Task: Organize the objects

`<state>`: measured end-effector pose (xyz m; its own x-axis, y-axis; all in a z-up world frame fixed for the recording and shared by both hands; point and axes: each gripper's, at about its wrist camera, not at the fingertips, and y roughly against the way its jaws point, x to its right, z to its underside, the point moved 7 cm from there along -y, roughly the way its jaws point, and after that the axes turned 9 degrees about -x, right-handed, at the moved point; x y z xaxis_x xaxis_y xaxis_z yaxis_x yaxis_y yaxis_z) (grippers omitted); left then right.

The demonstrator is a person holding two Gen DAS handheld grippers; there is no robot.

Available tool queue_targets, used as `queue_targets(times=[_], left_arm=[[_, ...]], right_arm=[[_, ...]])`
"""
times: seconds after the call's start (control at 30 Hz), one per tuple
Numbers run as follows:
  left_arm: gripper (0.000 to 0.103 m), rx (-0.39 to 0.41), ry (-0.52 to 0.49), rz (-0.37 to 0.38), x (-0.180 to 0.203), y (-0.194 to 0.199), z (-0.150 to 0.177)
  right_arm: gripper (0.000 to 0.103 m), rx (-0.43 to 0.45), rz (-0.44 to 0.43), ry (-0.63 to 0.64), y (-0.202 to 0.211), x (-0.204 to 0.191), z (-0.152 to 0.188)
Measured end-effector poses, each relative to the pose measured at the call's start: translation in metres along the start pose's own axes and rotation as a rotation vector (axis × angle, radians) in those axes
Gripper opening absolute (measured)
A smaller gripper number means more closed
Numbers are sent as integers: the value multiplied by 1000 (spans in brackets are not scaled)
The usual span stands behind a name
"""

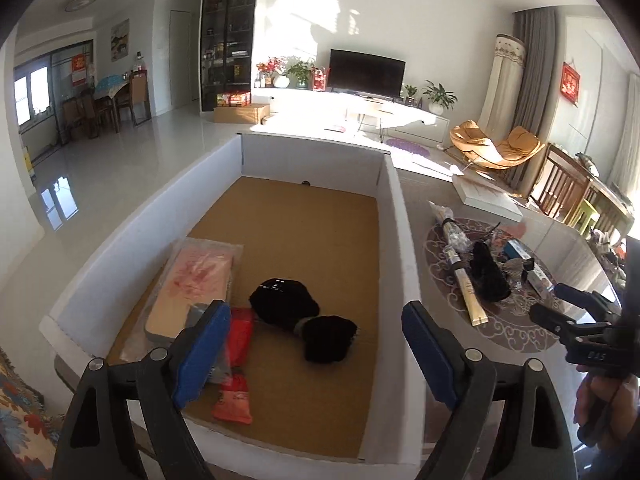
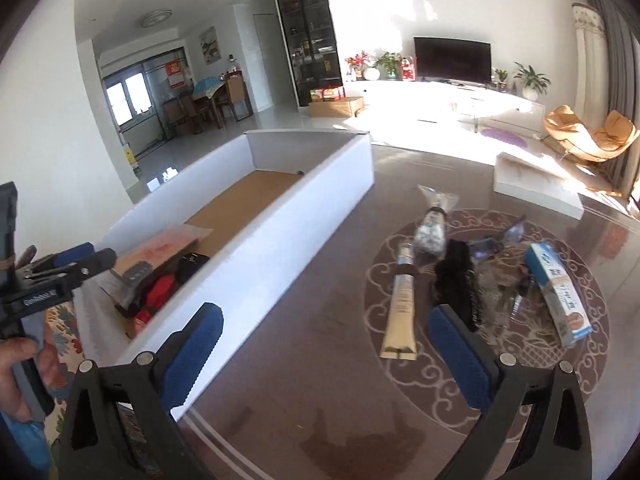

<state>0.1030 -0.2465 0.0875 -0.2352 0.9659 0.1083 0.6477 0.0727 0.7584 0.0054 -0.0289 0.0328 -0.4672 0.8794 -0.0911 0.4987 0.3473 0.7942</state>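
Observation:
A white cardboard box (image 1: 400,216) with a brown floor stands on the glass table. In it lie a pink flat packet (image 1: 192,284), a red packet (image 1: 236,360) and a black bundle (image 1: 304,316). My left gripper (image 1: 316,352) is open and empty above the box's near end. My right gripper (image 2: 324,356) is open and empty over the table, right of the box (image 2: 280,240). Ahead of it lie a cream tube (image 2: 402,312), a black fluffy item (image 2: 456,280), a clear bag (image 2: 430,232) and a blue-white carton (image 2: 558,292).
A white flat box (image 2: 536,184) lies at the table's far right. A patterned cloth (image 1: 20,412) is at the near left. The table has a round ornament pattern (image 2: 440,380) under the glass.

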Motion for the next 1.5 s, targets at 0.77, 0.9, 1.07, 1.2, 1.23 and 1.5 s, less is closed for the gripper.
queue_targets(times=[0.77, 0.9, 1.07, 1.2, 1.23, 1.5], left_arm=[[103, -239, -231, 10, 189, -147, 70], [103, -253, -198, 2, 183, -152, 71], [103, -254, -198, -10, 182, -153, 72], [103, -253, -198, -10, 181, -152, 73], [103, -253, -198, -10, 181, -151, 73], [103, -253, -198, -10, 181, -151, 73]], right_arm=[[103, -180, 286, -264, 1, 201, 115], [103, -179, 286, -264, 0, 200, 114], [103, -179, 286, -264, 0, 200, 114], [103, -179, 286, -264, 0, 200, 114], [103, -179, 286, -264, 0, 200, 114], [103, -179, 286, -265, 0, 200, 114]])
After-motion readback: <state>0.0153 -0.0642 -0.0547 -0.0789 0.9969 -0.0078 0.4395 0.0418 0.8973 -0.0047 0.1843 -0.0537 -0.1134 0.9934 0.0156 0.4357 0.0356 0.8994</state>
